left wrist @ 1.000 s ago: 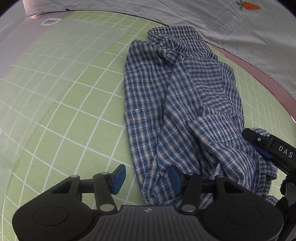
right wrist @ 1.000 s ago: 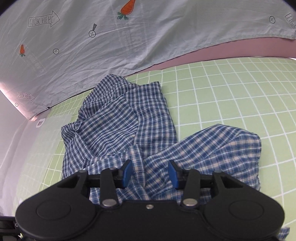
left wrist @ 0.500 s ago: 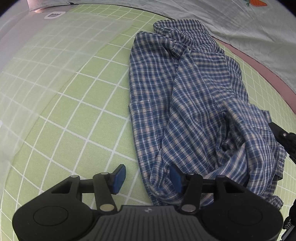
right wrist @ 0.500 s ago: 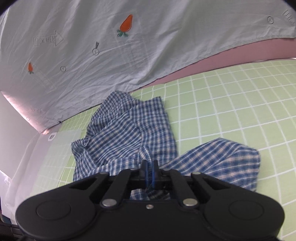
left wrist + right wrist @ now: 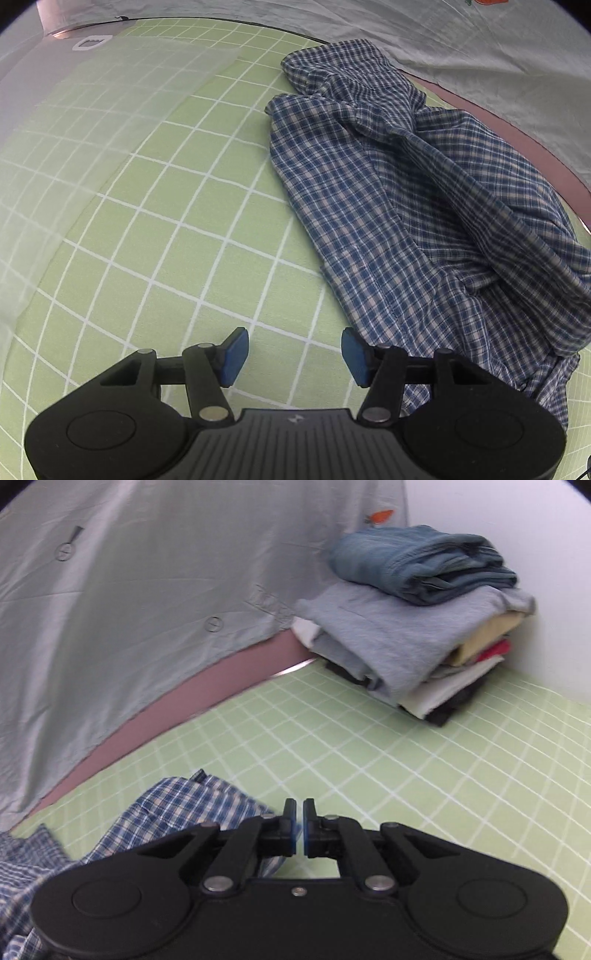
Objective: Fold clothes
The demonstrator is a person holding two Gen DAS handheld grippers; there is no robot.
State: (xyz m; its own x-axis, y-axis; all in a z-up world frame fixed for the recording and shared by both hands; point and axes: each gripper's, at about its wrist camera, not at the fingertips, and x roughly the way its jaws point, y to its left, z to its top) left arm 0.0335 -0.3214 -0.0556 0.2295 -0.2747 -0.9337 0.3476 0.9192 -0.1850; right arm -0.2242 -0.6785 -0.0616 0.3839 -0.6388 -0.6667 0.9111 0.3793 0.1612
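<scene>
Grey printed sheet (image 5: 129, 602) behind green grid mat (image 5: 155, 229).

both views are evenly and softly lit from above, with only faint shadows in the creases of the plaid shirt (image 5: 417, 221) and no harsh glare, though the near-left part of the green grid mat (image 5: 155, 206) looks washed out and hazy. the left wrist view is sharp, while the right wrist view is smeared, so the stack of folded clothes (image 5: 417, 627) and the grey sheet (image 5: 147, 590) look soft. fisheye distortion bows the grid lines and darkens the corners.
</scene>
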